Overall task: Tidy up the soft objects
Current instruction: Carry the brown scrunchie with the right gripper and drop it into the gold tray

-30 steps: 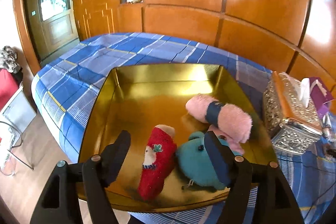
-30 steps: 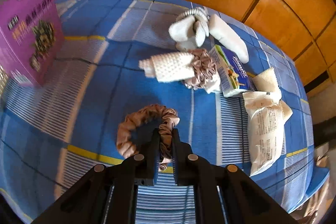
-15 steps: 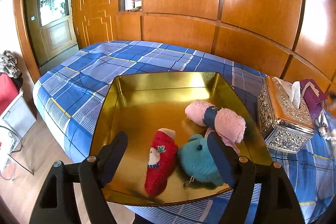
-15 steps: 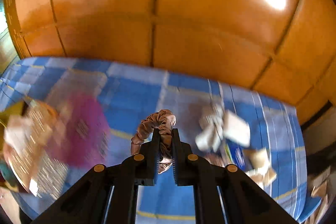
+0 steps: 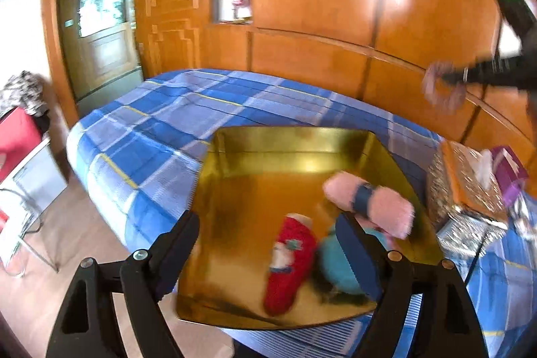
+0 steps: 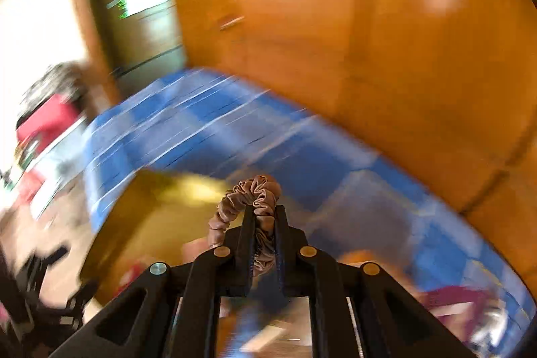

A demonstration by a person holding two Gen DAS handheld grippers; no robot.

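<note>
Through the left wrist view, we see our left tool (image 5: 268,244) spread wide and empty over a glossy gold tray (image 5: 288,153) with upturned walls, resting on the blue plaid cloth of the surface (image 5: 161,130). In the tray lie a fuzzy red sock (image 5: 288,260), a teal plush lump (image 5: 335,264) touching it, and a fluffy pink roll (image 5: 379,207) cinched by a dark band. At three o'clock stands an ornate silver tissue box (image 5: 463,203). At two o'clock, blurred against the polished wood panels, the right tool (image 5: 470,78) carries a ruffled ring.

Through the right wrist view, our right tool (image 6: 263,213) is pinched narrow on the gathered, satiny brown scrunchie (image 6: 241,200), held in the air; the tray (image 6: 147,207) shows blurred at nine o'clock.
</note>
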